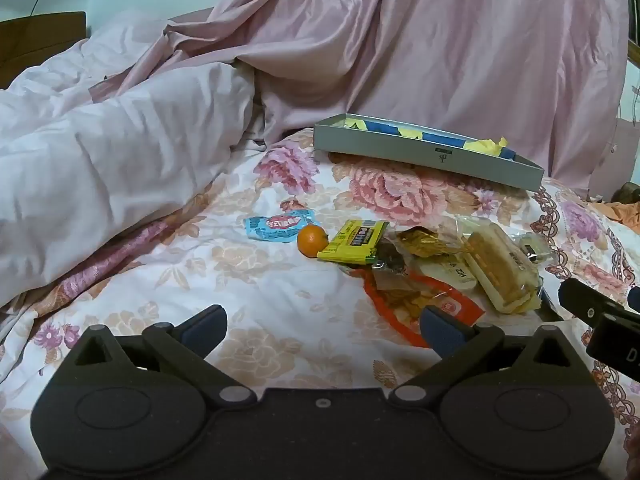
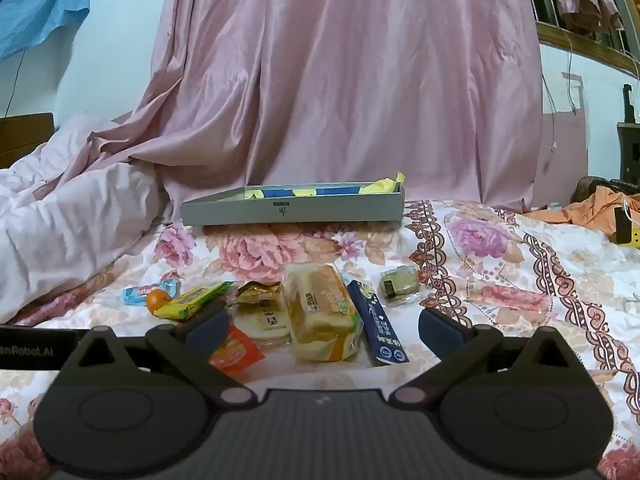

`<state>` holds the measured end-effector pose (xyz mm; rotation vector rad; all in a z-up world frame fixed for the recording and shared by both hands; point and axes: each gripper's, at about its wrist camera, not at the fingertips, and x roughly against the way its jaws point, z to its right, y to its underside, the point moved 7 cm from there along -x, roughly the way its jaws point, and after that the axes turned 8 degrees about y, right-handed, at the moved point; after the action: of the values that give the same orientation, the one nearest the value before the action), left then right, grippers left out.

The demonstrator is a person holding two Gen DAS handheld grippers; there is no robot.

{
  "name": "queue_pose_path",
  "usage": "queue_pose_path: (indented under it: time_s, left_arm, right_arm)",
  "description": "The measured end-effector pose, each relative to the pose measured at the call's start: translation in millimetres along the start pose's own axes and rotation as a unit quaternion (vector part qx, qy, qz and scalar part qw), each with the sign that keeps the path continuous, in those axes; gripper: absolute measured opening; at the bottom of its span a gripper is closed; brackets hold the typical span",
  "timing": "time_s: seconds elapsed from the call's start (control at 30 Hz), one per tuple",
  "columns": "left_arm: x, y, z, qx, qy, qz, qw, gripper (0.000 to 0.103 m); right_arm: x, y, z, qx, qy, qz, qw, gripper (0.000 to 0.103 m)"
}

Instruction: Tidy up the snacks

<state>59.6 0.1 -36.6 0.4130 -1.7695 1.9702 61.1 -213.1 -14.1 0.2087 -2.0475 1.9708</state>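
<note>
snacks: your wrapped pile (image 2: 304, 312) lies flat, bunched mid-bed | bread pack (image 2: 322, 312) central, orange (image 1: 312, 241) touching yellow bar (image 1: 354, 241) | blue packet (image 1: 278, 224) leftmost | grey tray (image 2: 292, 210) behind, well apart

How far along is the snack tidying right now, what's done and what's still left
Nothing looks packed yet. The grey box at the back shows only blue and yellow paper, though its floor is partly hidden. Both the left gripper and the right gripper are open and empty. Left to do: the whole pile on the bedspread, including the orange, yellow packet, bread pack and dark blue packet.
</note>
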Motion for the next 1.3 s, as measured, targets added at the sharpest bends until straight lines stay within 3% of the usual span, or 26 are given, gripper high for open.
queue_pose_path:
  time_s: [1.3]
  left_arm:
    - [-0.1,0.2,0.1,0.001,0.001,-0.002,1.0,0.102]
  right_arm:
    - [-0.4,1.1,-0.2,-0.001,-0.003,-0.006,1.0,0.103]
